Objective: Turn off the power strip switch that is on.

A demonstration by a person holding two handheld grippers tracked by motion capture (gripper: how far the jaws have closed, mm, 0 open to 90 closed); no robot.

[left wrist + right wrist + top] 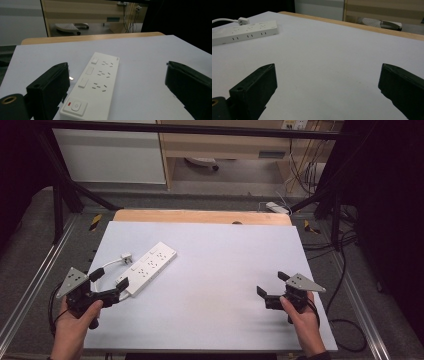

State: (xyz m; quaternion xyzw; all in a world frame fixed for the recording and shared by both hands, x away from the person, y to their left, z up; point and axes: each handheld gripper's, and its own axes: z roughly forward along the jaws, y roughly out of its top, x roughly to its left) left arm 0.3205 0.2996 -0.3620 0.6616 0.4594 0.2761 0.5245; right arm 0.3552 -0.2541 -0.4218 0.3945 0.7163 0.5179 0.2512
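Desk point(210, 285) with a pale grey-white top carries one white power strip point(148, 267), lying at about nine o'clock from the desk's centre and running diagonally, its far end toward one o'clock. The strip has three rows of sockets, each with its own switch, and a main button with a small red mark at the near end, as the left gripper view shows point(93, 86). A white cable point(106, 268) loops out from the strip's near end and ends in a white plug point(126, 256) that lies flat on the desk just beside the strip, at its ten o'clock side.

The left claw point(114, 294) is held at the desk's eight o'clock corner, released, jaws spread wide, with their tips close to the strip's near end; whether they touch it cannot be told. In its own view the strip's near end sits between the two jaws.

The right claw point(272, 283) is held at about four o'clock, also released and gripping nothing, jaws wide apart over bare desk, well apart from the strip point(244, 32).

No container stands on the desk.
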